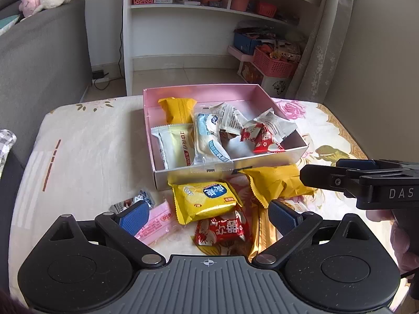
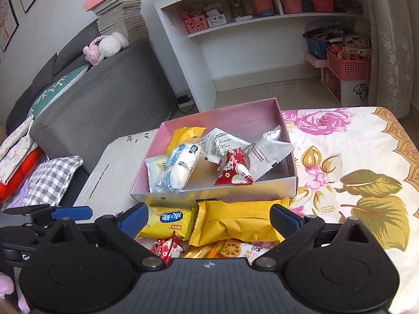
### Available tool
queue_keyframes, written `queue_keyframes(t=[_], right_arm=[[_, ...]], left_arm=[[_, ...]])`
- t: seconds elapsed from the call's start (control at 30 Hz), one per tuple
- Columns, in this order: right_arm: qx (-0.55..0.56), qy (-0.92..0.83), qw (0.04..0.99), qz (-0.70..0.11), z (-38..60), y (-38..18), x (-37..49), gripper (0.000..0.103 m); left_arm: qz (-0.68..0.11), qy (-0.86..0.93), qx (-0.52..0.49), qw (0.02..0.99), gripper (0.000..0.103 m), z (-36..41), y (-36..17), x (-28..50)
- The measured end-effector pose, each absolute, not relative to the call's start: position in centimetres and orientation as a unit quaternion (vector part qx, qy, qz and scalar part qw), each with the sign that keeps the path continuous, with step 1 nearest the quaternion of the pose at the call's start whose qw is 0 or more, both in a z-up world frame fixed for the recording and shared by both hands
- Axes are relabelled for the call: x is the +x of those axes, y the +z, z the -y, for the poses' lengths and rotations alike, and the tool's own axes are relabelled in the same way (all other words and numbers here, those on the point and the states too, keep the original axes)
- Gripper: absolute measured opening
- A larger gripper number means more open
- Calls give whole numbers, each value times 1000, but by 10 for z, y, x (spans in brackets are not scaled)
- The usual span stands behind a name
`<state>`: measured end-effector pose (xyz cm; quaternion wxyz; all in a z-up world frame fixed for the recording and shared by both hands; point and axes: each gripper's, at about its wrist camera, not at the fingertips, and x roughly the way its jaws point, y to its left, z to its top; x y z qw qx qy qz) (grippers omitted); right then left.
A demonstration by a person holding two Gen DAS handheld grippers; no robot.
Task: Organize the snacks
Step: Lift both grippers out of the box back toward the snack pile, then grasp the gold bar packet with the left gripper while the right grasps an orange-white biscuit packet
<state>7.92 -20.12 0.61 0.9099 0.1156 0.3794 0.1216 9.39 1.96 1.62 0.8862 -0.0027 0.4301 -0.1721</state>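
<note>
The left gripper [image 1: 208, 216] hangs low over the near edge of the table with its jaws spread wide and nothing between them; the spread spans a yellow packet [image 1: 207, 201] and a red candy [image 1: 222, 231], so either could be taken without first nudging its neighbour. A pink wrapper [image 1: 154, 223] lies just beside the left pad, half under it from this angle.

The right gripper [image 2: 208, 221] is likewise spread and empty, lined up on the crumpled gold packet [image 2: 235, 223], which lies against the box's near wall. That looks the likelier next pick (the jaws already bracket its width). Beneath it sits a biscuit pack [image 2: 230, 248], partly hidden.

Beyond both tools stands the box [image 1: 199, 170], pink inside and open-topped, placed centrally so that either hand can reach it. It already holds several snacks: a yellow pack at the back, two pale bars along the left, silver sachets [image 1: 275, 124] and a red candy leaning toward the right wall. Its right front corner is bare, a sensible spot for the loose packets. Roughly half the sorting seems done.

The flowered cloth [image 2: 353, 157] to the right carries nothing.
</note>
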Motion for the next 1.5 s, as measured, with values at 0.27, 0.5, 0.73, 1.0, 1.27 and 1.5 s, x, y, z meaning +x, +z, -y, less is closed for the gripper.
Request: queue_keyframes(t=[0.27, 0.5, 0.73, 1.0, 1.27, 1.5], right_arm=[[88, 118, 915, -376, 206, 2, 60, 95], [85, 109, 913, -384, 209, -8, 51, 95], [68, 89, 916, -386, 214, -27, 44, 95], [16, 99, 913, -395, 206, -46, 42, 95], [32, 89, 913, -398, 213, -46, 50, 95], [57, 82, 908, -406, 220, -47, 55, 95]], left_arm=[[-416, -178, 2, 891, 99, -31, 8, 75], [-425, -164, -10, 890, 99, -50, -13, 63], [-404, -161, 4, 900, 99, -61, -42, 49], [-407, -214, -6, 888, 99, -48, -53, 42], [-365, -264, 41, 892, 99, -1, -46, 28], [-344, -295, 76, 888, 95, 31, -41, 29]])
